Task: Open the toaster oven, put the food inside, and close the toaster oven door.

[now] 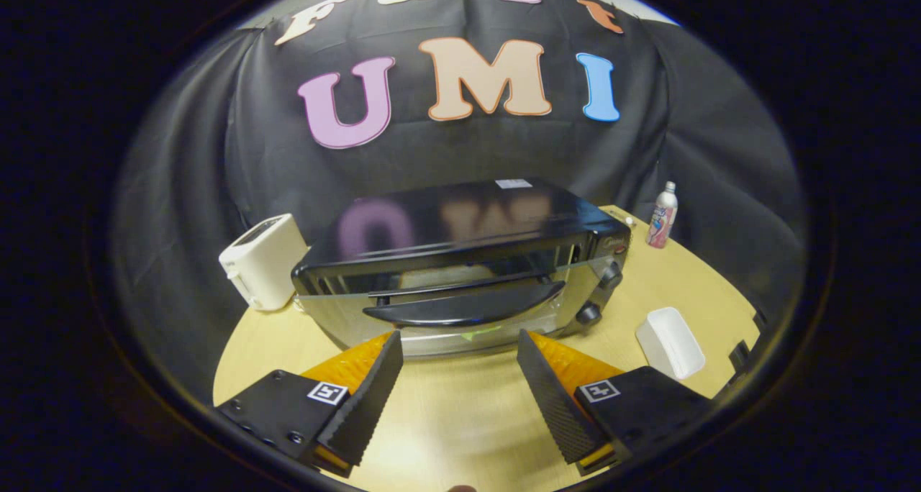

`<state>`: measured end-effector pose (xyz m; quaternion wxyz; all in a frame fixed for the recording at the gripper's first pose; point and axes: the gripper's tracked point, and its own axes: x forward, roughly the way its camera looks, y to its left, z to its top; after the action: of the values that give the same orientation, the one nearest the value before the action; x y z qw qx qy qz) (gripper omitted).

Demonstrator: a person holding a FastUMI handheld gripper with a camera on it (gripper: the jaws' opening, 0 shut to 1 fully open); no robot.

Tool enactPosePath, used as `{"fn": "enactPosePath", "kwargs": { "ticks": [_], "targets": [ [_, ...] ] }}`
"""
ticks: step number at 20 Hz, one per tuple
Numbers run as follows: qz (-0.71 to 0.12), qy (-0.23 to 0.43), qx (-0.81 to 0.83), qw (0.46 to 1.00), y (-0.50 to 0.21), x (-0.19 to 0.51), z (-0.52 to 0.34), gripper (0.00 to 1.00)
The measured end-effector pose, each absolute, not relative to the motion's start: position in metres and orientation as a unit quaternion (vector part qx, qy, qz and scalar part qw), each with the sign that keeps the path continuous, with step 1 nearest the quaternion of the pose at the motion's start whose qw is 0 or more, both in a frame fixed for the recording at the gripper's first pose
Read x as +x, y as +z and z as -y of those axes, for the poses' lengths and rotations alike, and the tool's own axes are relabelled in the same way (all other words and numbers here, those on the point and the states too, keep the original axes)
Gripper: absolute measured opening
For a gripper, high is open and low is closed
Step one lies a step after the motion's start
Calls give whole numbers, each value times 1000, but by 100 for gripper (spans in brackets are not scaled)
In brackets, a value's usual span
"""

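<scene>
Toaster oven (460, 262) standing on the round wooden table (446, 413), just ahead of the tool (460, 348), front turned toward the fingers. Door shut, its long dark handle (464, 305) running across the glass front. Glossy black top, mirroring the wall behind. Two dark knobs (599, 294) stacked one above the other at the right end of the front panel. Something pale green (481, 331) visible low behind the glass, too blurred to identify.

Tool spread wide, nothing between the fingers, bare tabletop showing in the gap. Both fingertips (388, 352) reaching close to the lower edge of the door, not touching it, one to either side of the handle's middle. Square black-and-white marker (327, 392) on each finger base.

Left of the oven, close beside it: a white two-slot toaster (262, 262), upright. Right of the oven, lying on the table near the right finger and apart from the oven: a small white rectangular container (669, 342), seemingly empty. Farther back on the right, near the table's rim beyond the oven's corner: a slim bottle (662, 215) with a pink label, upright. Behind everything, black draped cloth forming the wall (187, 161).
</scene>
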<state>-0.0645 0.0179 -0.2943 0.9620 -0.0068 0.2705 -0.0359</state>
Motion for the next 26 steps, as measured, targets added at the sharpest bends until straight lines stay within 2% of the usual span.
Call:
{"fn": "enactPosePath", "kwargs": {
  "ticks": [12,26],
  "targets": [
    [-248,-34,-7,968,-268,-48,-20,99],
    [-58,40,-10,997,-16,-13,-69,98]
  ]
}}
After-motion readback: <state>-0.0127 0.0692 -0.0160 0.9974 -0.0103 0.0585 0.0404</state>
